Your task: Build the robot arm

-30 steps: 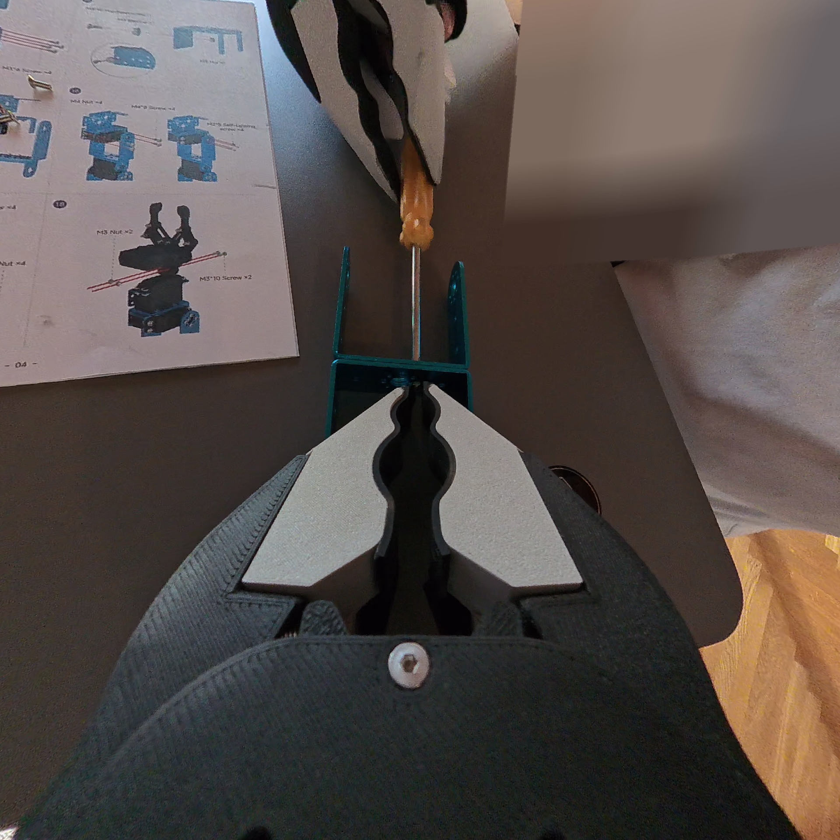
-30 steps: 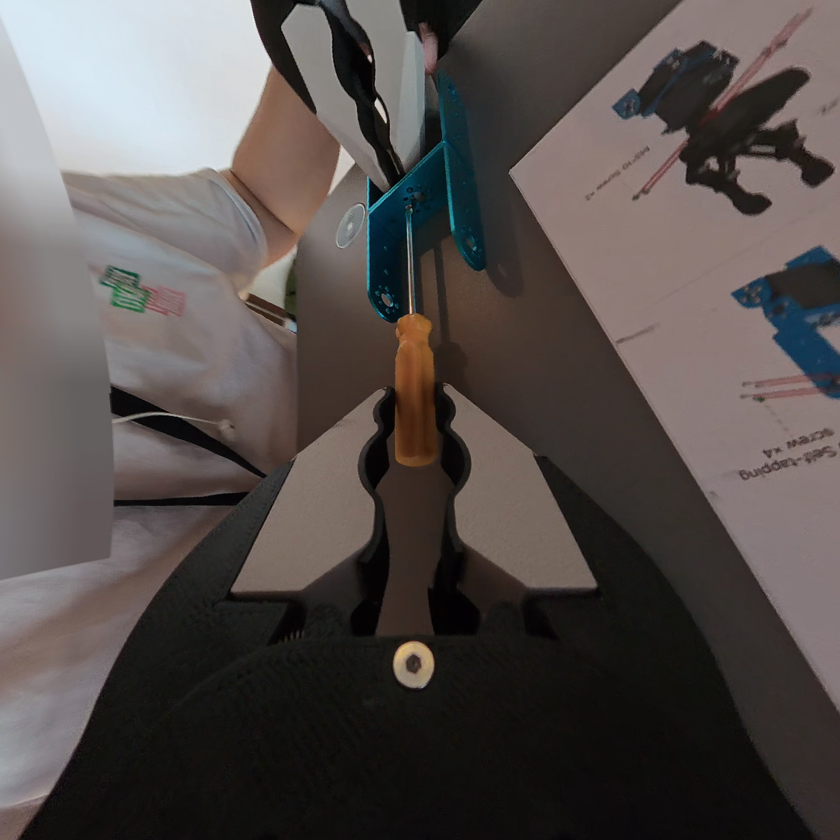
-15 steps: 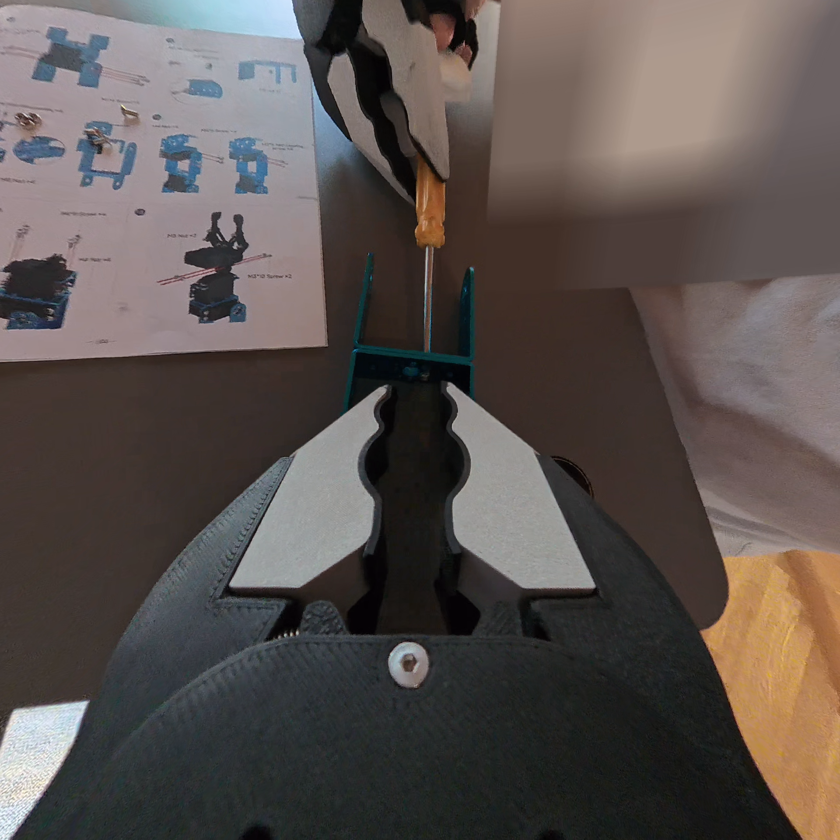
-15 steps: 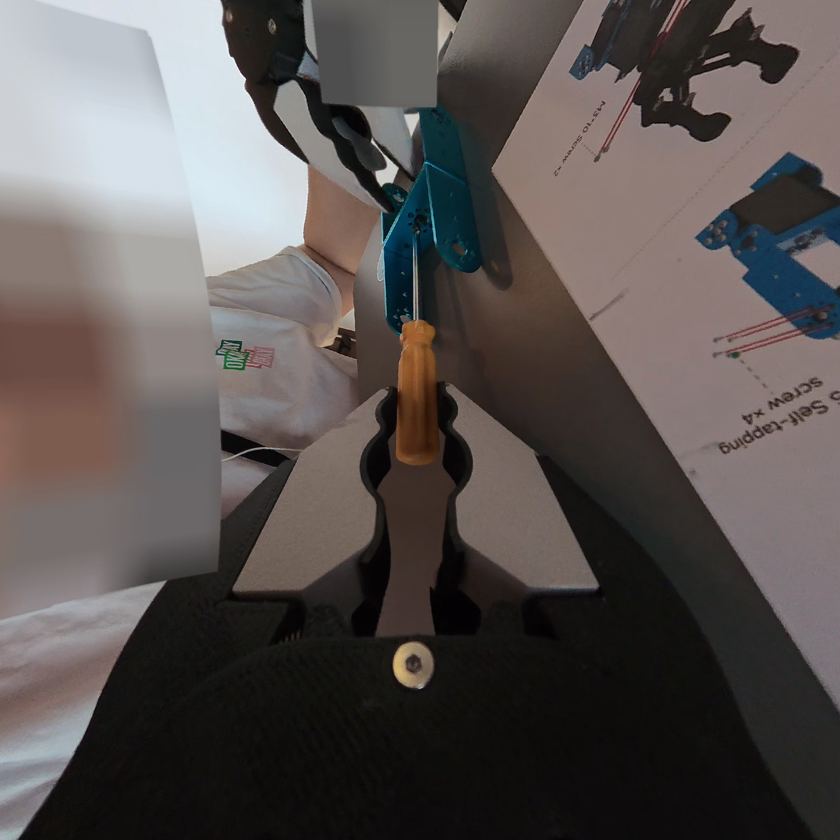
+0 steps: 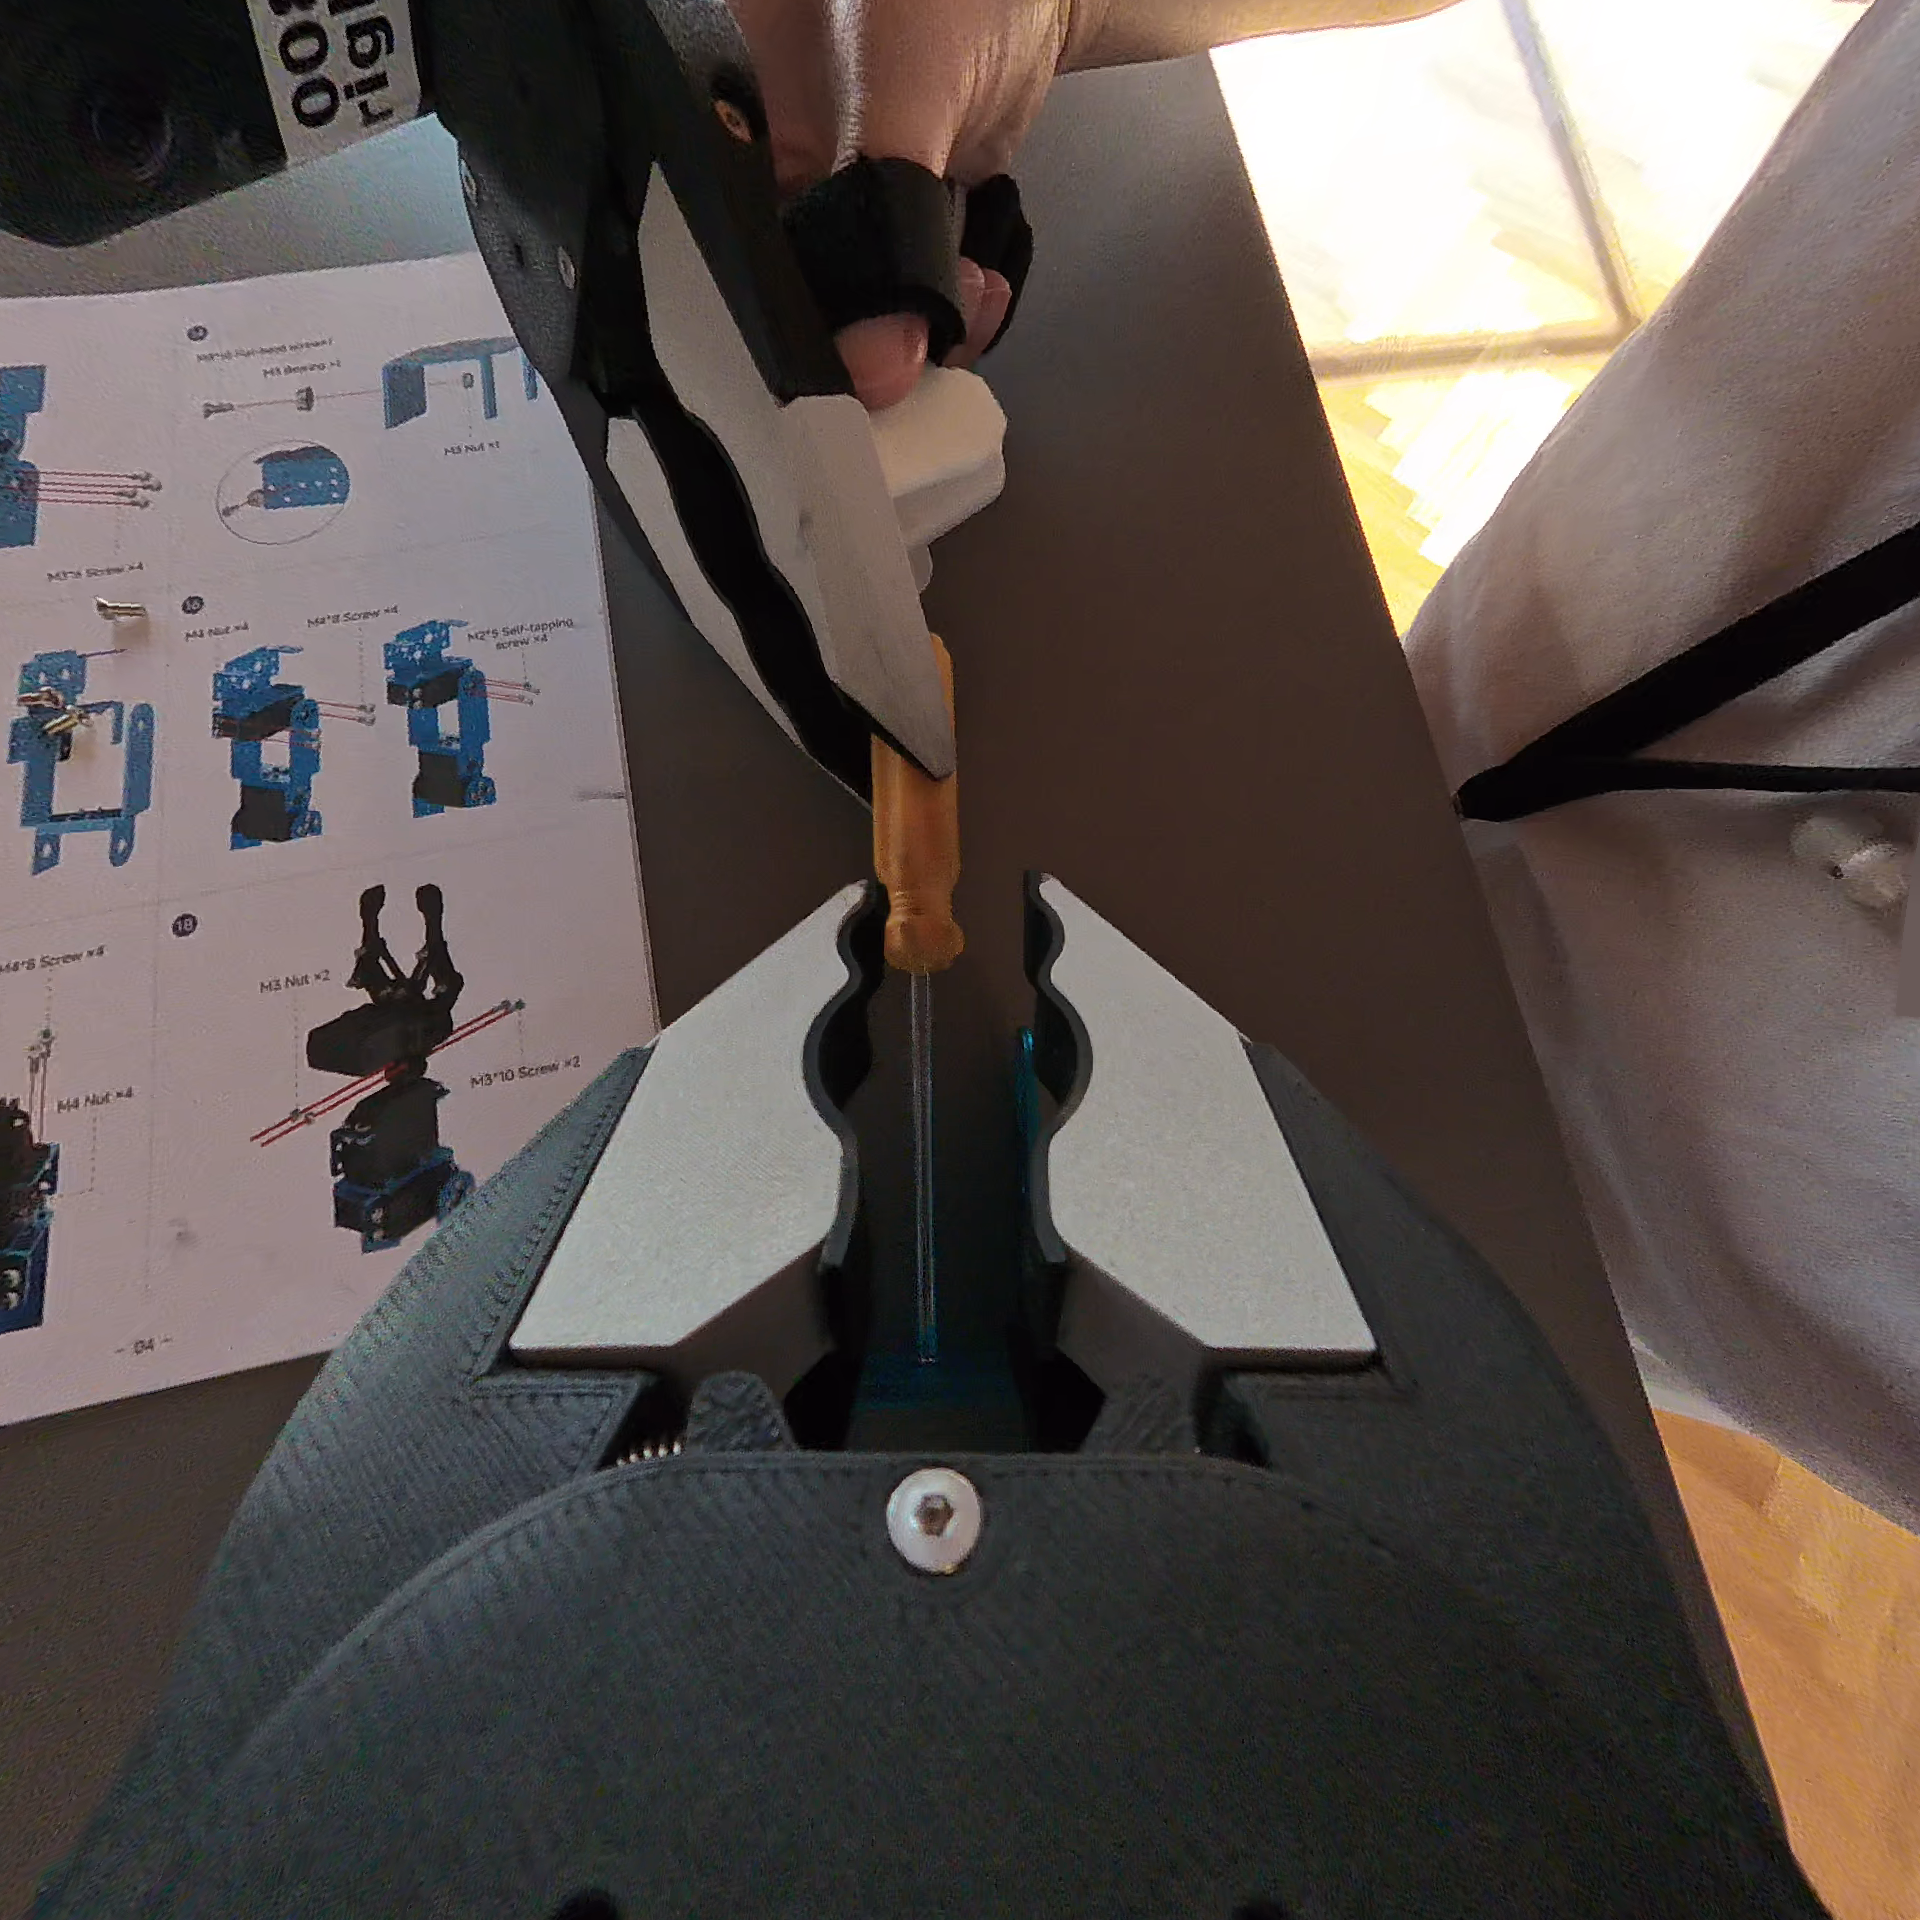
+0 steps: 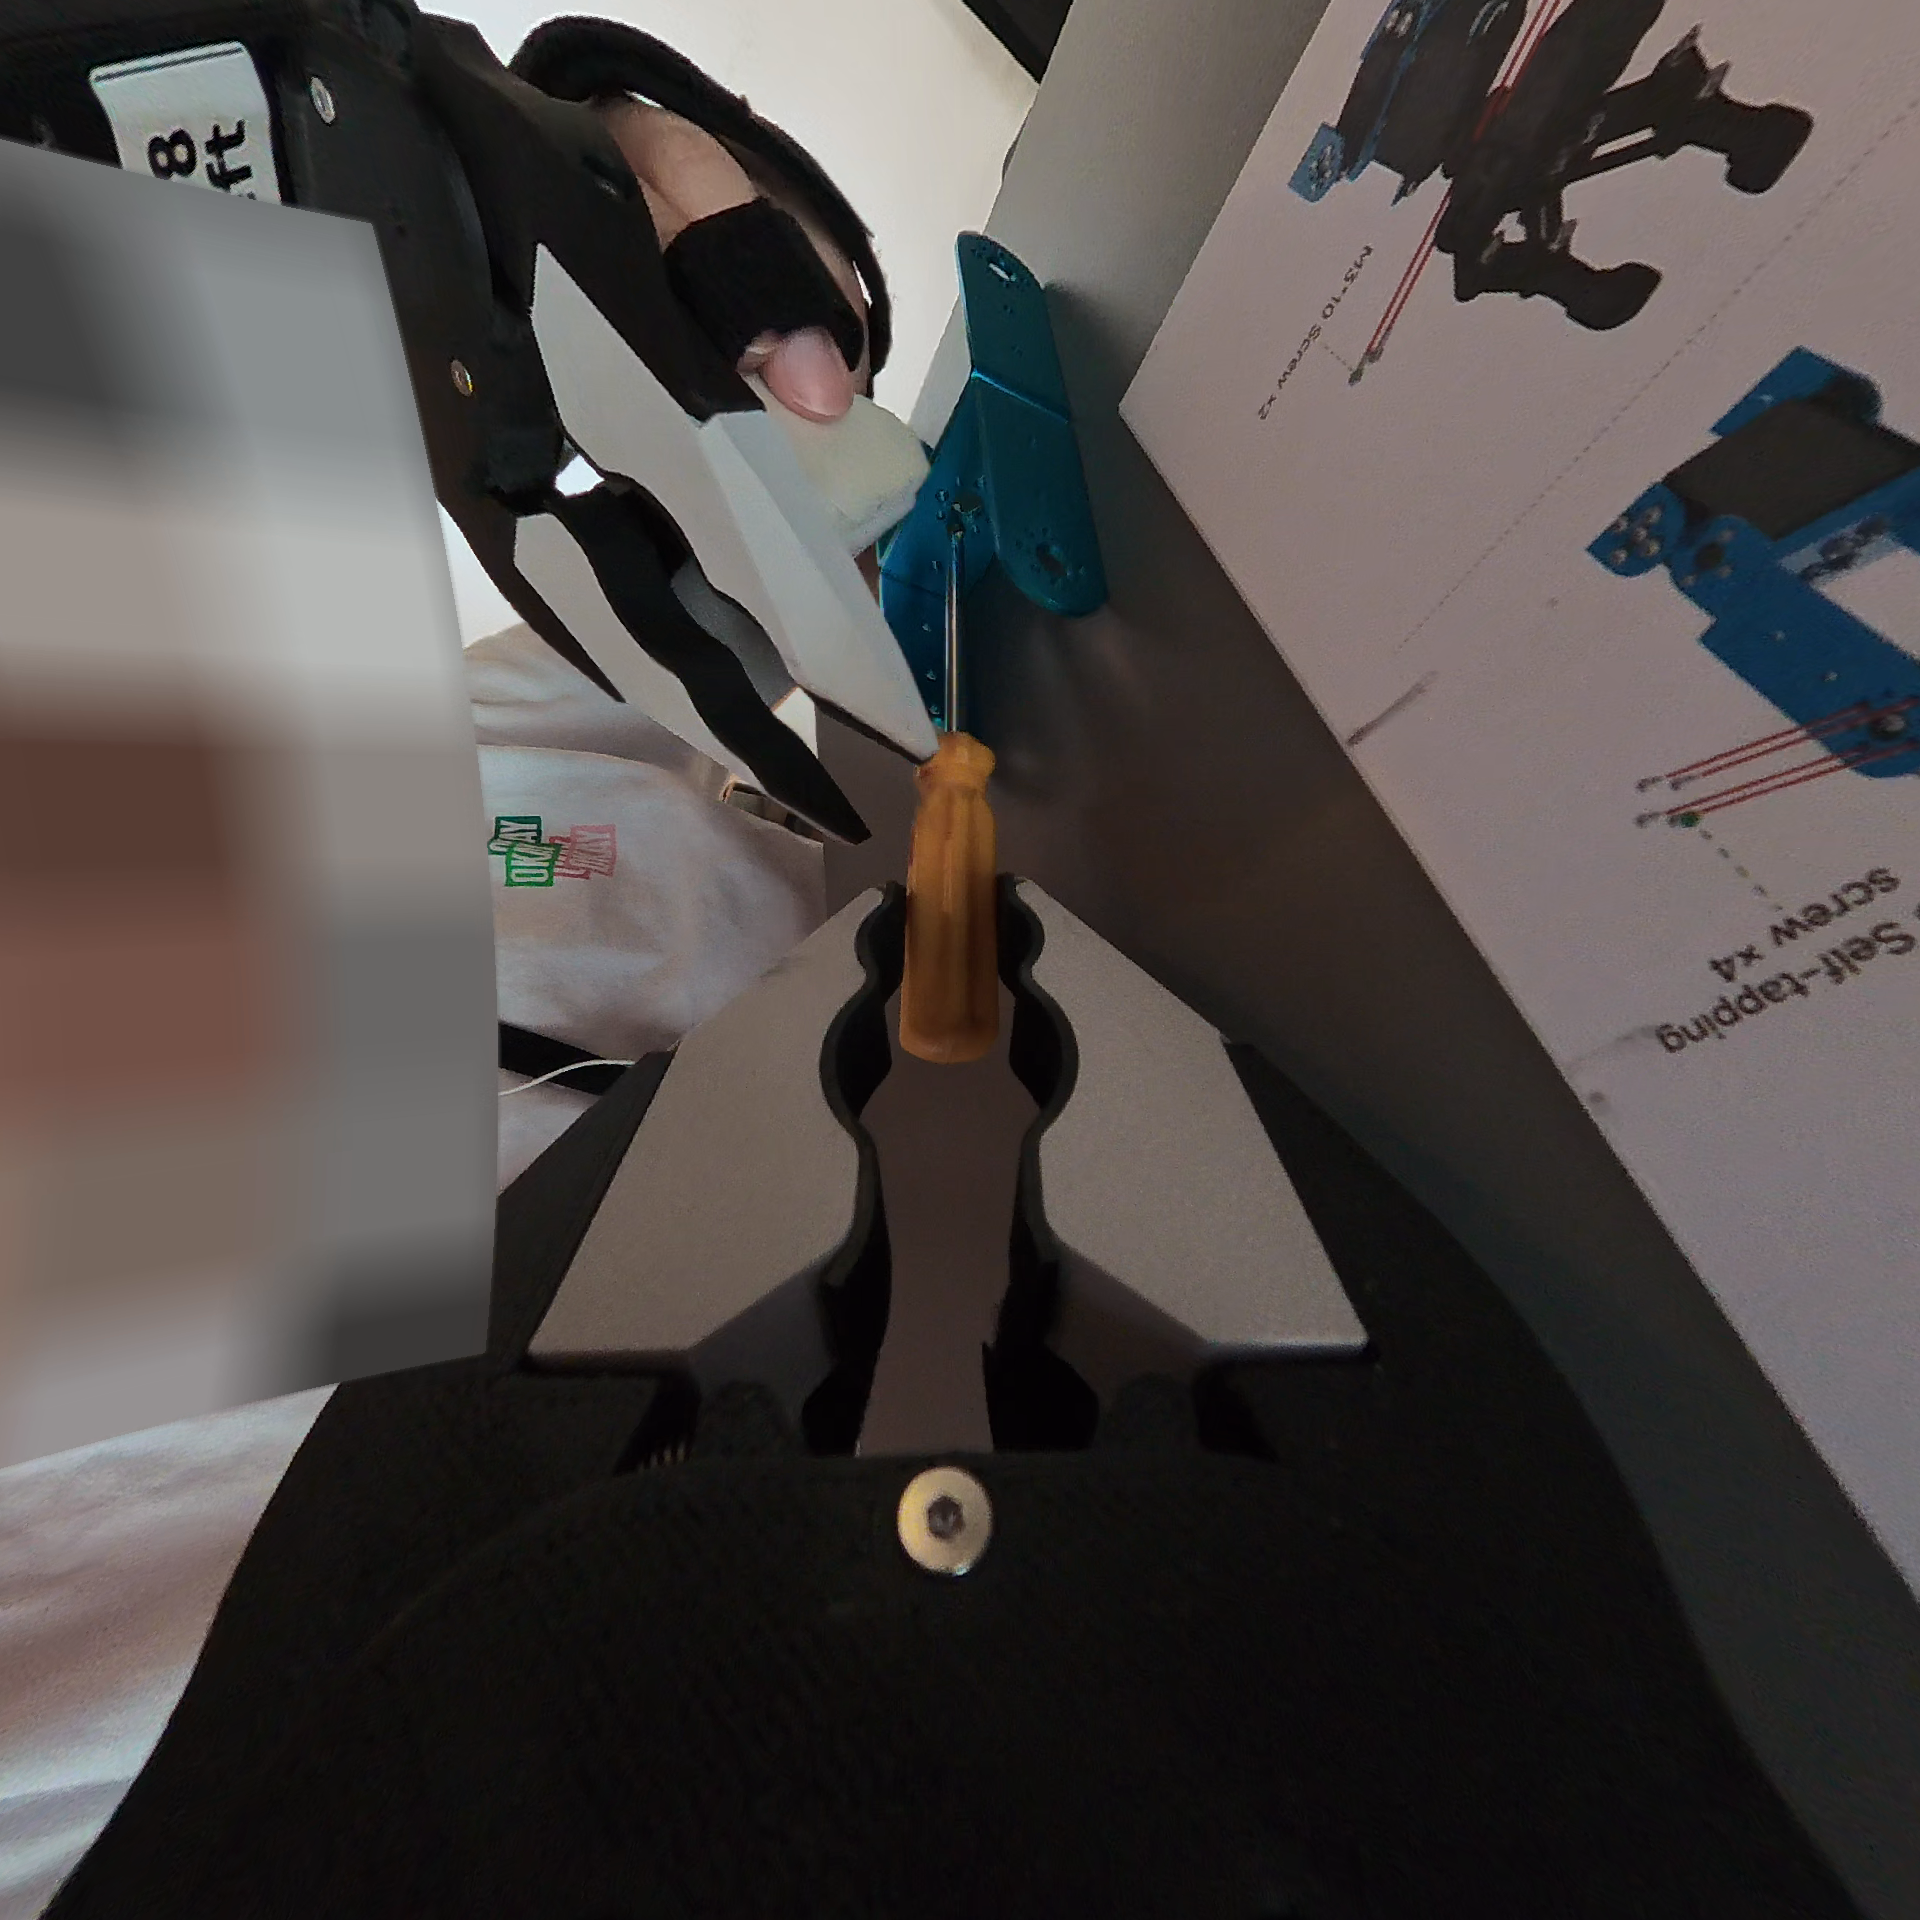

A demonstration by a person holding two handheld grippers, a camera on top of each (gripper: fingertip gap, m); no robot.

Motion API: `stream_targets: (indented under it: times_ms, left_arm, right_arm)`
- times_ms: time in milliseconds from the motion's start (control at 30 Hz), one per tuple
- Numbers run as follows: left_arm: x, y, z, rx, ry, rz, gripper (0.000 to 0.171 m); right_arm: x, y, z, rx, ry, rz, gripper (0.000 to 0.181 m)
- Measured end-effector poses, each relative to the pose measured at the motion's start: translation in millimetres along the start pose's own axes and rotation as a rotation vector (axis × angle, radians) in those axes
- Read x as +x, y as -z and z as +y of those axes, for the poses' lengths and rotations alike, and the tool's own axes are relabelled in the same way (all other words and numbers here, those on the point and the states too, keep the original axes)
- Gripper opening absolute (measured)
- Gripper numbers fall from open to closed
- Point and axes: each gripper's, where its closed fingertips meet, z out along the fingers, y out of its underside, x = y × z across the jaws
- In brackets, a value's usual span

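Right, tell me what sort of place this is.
Probably a home or office assembly desk: a dark table over wood parquet floor, with a printed assembly instruction sheet, a blue metal bracket and an orange-handled screwdriver.

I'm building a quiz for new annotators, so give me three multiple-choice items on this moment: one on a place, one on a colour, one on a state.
1. Where does the thin shaft of the small amber-plastic-handled screwdriver run in the left wrist view?
A) between the fingers of the left tool
B) inside a drawer
C) through a cup

2. What colour is the perforated metal U-bracket that the screwdriver's tip reaches?
A) red
B) blue
C) silver

3. What state is the right tool in?
A) open and empty
B) shut on the screwdriver's handle
C) shut on a cloth

Answers: 1 A, the shaft lies in the gap between both fingers. 2 B, its folded plate is plainly blue. 3 B, both fingers press the handle's sides.
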Motion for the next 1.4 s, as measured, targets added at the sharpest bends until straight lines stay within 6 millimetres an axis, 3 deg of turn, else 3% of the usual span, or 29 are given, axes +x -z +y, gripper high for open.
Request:
stream_targets:
  times_ms: [67, 267, 400, 467, 533, 633, 700, 767, 833, 1000, 1167, 1300, 1400]
  left_arm:
    - [-4, -6, 1, -0.024, -0.007, -0.015, 0.028]
    - [-7, -11, 6, -0.061, -0.035, -0.026, 0.014]
    - [-7, -11, 6, -0.053, -0.009, -0.007, 0.014]
    - [-10, -11, 12, -0.073, -0.007, -0.016, 0.014]
    - [-9, -12, 15, -0.077, -0.004, -0.011, 0.013]
    - [-6, -11, 12, -0.05, 0.006, 0.016, 0.014]
    - [-7, -10, 12, -0.053, -0.001, 0.013, 0.014]
    - [-7, -9, 14, -0.057, -0.007, 0.014, 0.014]
    - [-6, -9, 14, -0.057, -0.01, 0.022, 0.014]
    - [-5, -10, 16, -0.062, -0.011, 0.028, 0.014]
    - [-5, -3, 11, -0.008, 0.011, 0.039, 0.021]
    - [-27, 42, -1, 0.118, 0.071, -0.072, 0.027]
    - [-30, 81, 5, 0.196, 0.103, -0.124, 0.034]
  right_arm:
    - [-1, -1, 1, -0.002, -0.001, -0.002, 0.017]
    - [-1, 0, 0, 0.014, -0.01, -0.008, 0.017]
    - [-3, 0, 1, 0.014, 0.108, 0.023, 0.019]
    - [-5, 4, 0, 0.026, 0.293, 0.107, 0.036]
    - [-10, 10, -3, 0.058, 0.625, 0.251, 0.047]
    - [-12, 18, 1, 0.061, 1.11, 0.522, 0.041]
    - [-7, 16, 2, 0.041, 1.237, 0.627, 0.039]
    - [-1, 9, 5, 0.008, 1.256, 0.649, 0.037]
    - [0, 6, 6, -0.002, 1.311, 0.668, 0.021]
    - [7, 3, 5, -0.054, 1.36, 0.741, 0.018]
    - [6, 2, 4, -0.023, 1.22, 0.675, 0.018]
    - [3, 2, 2, 0.004, 1.143, 0.624, 0.018]
    - [2, 1, 3, 0.004, 1.131, 0.611, 0.018]
